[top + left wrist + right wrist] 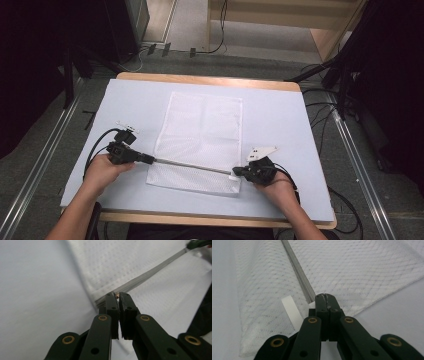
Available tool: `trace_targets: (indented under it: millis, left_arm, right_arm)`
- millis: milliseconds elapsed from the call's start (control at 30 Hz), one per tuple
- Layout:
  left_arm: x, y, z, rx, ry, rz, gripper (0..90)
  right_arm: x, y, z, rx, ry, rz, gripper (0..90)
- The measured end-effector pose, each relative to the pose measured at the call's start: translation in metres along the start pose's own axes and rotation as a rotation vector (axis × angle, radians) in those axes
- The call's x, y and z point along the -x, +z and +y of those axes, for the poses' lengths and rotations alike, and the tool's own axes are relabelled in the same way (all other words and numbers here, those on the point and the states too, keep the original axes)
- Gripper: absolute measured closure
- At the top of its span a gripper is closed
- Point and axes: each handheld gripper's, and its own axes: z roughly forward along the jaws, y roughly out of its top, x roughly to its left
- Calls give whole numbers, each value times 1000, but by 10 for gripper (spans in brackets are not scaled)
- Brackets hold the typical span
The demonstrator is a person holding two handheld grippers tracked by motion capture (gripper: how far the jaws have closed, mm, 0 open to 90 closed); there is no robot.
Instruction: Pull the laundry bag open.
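Note:
A white mesh bag (pixel 200 130) lies flat in the middle of the table. Its grey zipper (pixel 192 166) runs across the near end. My left gripper (pixel 150 160) is at the zipper's left end. In the left gripper view its jaws (pixel 116 295) are shut on a small brass-coloured zipper pull, with the zipper (pixel 147 276) stretching away over the bag (pixel 120 262). My right gripper (pixel 236 171) is at the zipper's right end. In the right gripper view it (pixel 325 297) is shut on the bag's fabric (pixel 362 270) where the zipper (pixel 297 270) ends, beside a white ribbon loop (pixel 291 308).
The table top (pixel 280 115) is a pale blue sheet with a wooden rim (pixel 210 80) at the far edge. Cables and dark stands sit on the floor to both sides. The right gripper's tip (pixel 200 243) shows at the top right of the left gripper view.

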Motion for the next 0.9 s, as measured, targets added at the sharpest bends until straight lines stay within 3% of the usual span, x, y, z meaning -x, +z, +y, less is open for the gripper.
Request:
trace_targets:
  millis: [167, 333, 500, 667, 900]
  left_arm:
    - [-5, -5, -2, 12, -22, 10, 882]
    - [-2, -4, -4, -1, -6, 32, 881]
    - [-4, -2, -5, -3, -16, 10, 879]
    - [-2, -1, -9, -5, 8, 3, 876]
    - [4, -2, -20, -3, 28, -1, 871]
  right_arm:
    - [-1, 0, 0, -1, -3, -3, 900]
    - [0, 0, 0, -2, -5, 4, 900]
    - [2, 0, 2, -11, 5, 11, 900]
    - [5, 0, 3, -13, 36, 34, 900]
    - [6, 0, 4, -23, 13, 38, 900]
